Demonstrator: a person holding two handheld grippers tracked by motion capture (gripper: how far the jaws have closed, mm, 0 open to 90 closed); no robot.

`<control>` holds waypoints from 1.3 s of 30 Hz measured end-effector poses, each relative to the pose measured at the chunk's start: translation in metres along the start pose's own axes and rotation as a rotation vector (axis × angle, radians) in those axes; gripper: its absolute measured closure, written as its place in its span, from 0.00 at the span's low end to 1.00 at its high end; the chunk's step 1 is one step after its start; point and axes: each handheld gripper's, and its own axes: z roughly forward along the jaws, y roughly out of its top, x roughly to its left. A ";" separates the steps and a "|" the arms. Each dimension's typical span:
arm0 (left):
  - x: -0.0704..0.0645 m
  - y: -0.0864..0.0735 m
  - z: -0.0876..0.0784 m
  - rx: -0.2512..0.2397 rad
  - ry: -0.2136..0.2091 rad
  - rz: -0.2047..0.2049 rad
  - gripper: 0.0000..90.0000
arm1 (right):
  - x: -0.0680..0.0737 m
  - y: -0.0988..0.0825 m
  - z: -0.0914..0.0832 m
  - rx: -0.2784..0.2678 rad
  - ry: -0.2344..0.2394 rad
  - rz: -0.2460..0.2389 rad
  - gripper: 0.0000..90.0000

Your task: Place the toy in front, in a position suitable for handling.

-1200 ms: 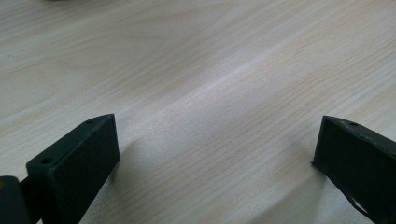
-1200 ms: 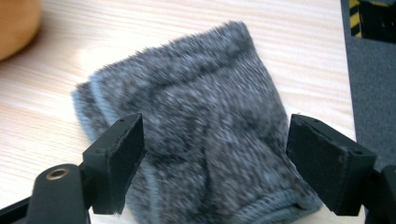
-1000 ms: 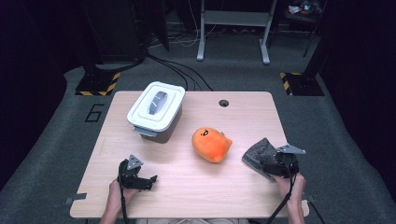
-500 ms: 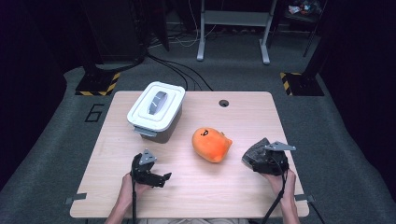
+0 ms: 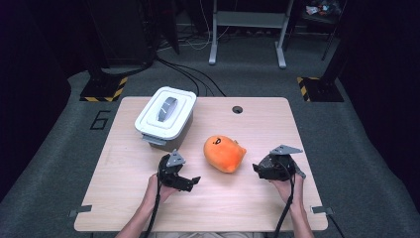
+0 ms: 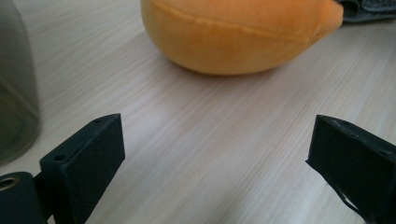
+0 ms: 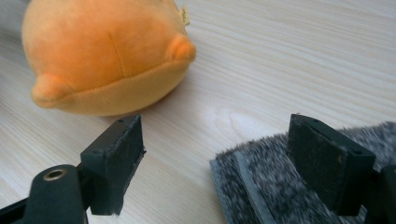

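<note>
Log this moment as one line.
left gripper: open, aimed at plush | right gripper: open, near plush, grey fuzzy cloth under it | bin: lid on | nothing held

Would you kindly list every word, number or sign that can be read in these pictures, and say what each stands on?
"6": painted on the grey floor left of the table.
Small tag on the orange plush toy: too small to read.
Dark mark on the toy's top: a face or emblem, not legible text.

Black two-jaw grippers [image 5: 194, 181] [image 5: 256, 169], grey three-cornered top plates, trailing black cables; flat black pads [image 6: 95, 158], bare forearms.
</note>
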 end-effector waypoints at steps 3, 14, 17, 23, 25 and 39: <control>-0.001 0.009 0.005 -0.014 0.003 0.011 0.06 | 0.000 0.006 0.003 -0.008 0.011 -0.007 0.22; -0.004 0.041 0.022 -0.020 -0.001 0.040 0.14 | 0.006 0.032 0.022 -0.005 0.060 -0.027 0.26; -0.002 0.046 0.029 -0.010 0.001 0.038 0.16 | 0.005 0.036 0.026 -0.009 0.072 -0.032 0.28; 0.003 0.049 0.044 0.014 -0.027 0.015 0.20 | 0.002 0.039 0.037 0.011 0.135 -0.017 0.34; 0.004 0.049 0.048 0.031 -0.034 0.018 0.27 | 0.002 0.040 0.041 0.022 0.144 -0.007 0.41; 0.000 0.047 0.061 0.025 -0.020 0.048 0.51 | 0.011 0.040 0.054 0.055 0.201 -0.025 0.78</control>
